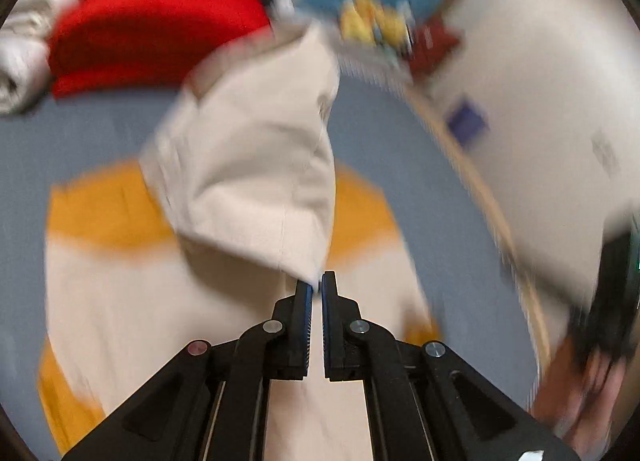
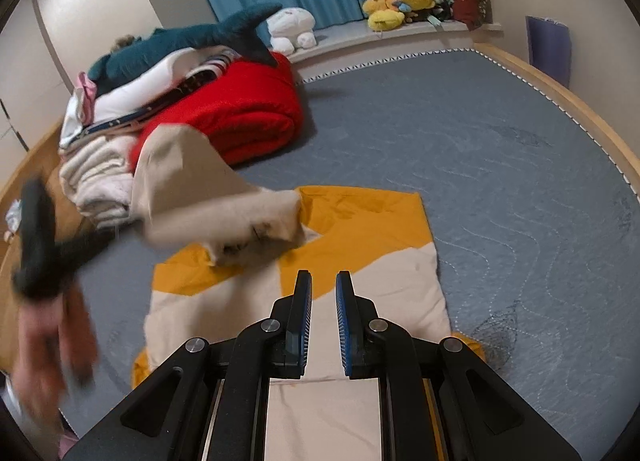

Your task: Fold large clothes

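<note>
The bed lies wide and bare to the right, up to its wooden edge; a red blanket and piled laundry crowd the far left. The cream-and-orange garment lies flat in the near middle. The left hand-held gripper, pressed together, pinches a lifted cream flap. The right hand-held gripper hovers above the garment's near part, its fingers slightly apart and gripping nothing.
</note>
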`<state>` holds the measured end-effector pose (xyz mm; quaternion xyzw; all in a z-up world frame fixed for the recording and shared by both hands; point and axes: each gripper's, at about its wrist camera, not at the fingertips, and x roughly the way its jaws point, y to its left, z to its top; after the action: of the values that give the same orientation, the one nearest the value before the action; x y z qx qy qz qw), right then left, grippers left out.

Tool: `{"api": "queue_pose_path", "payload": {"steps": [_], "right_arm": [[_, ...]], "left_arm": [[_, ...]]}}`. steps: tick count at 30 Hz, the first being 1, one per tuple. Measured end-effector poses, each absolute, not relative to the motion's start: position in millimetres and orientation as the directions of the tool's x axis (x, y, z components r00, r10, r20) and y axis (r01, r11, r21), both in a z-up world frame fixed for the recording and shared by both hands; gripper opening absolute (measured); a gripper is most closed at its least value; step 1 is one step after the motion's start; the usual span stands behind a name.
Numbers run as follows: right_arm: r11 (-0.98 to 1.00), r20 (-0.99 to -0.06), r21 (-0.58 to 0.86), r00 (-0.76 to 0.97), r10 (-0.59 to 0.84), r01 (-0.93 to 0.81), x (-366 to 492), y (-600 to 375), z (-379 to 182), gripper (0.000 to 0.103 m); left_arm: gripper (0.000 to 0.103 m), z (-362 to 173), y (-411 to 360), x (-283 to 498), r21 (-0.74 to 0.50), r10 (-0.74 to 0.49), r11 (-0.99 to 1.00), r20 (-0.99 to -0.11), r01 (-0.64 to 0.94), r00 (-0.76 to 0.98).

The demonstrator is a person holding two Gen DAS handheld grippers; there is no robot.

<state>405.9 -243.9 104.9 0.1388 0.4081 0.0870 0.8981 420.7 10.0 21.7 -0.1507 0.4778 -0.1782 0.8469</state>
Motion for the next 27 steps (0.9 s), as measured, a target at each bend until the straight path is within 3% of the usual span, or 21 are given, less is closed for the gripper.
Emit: {"api": "queue_pose_path", "payload": {"steps": [3,7,10,14,16,18,20,27], "right_arm": [[0.943,-0.704,0.330,0.655,0.275,-0.040,400,-241,106,0.014],[0.920,-0.706,0.390,0.632,0.320,-0.031,397,-239,98,0.015],[0.906,-0.710,0.421,0.606,0.359,-0.045,398,-231,89,0.016],[0.902,-0.724,0.426,0.569,0.389,-0.073,406,-211,71,0.030],[0.897,-0.741,0.437,0.542,0.397,-0.061,412,-202,60,0.035],[0.883,-0.744,0.465,0.512,0.429,-0.064,418,-193,49,0.036],[0.884,-0.749,0.461,0.498,0.436,-0.080,422,-183,44,0.037],[0.885,-0.761,0.446,0.463,0.455,-0.137,431,-161,29,0.039]], "left_arm": [[0.002,7,1,378,-0.369,-0.405,0.914,-0.812,0.167,0.420],[0.004,16,42,363,-0.424,-0.395,0.904,-0.782,0.054,0.481],[0.004,10,71,377,-0.390,-0.318,0.921,-0.780,-0.021,0.539],[0.005,-11,91,400,-0.451,-0.350,0.891,-0.763,-0.059,0.543],[0.011,-23,105,413,-0.481,-0.358,0.871,-0.760,-0.098,0.543],[0.028,-39,116,435,-0.537,-0.404,0.835,-0.745,-0.118,0.531],[0.033,-50,120,459,-0.549,-0.411,0.826,-0.744,-0.131,0.527],[0.033,-86,122,537,-0.589,-0.455,0.791,-0.747,-0.164,0.484]]}}
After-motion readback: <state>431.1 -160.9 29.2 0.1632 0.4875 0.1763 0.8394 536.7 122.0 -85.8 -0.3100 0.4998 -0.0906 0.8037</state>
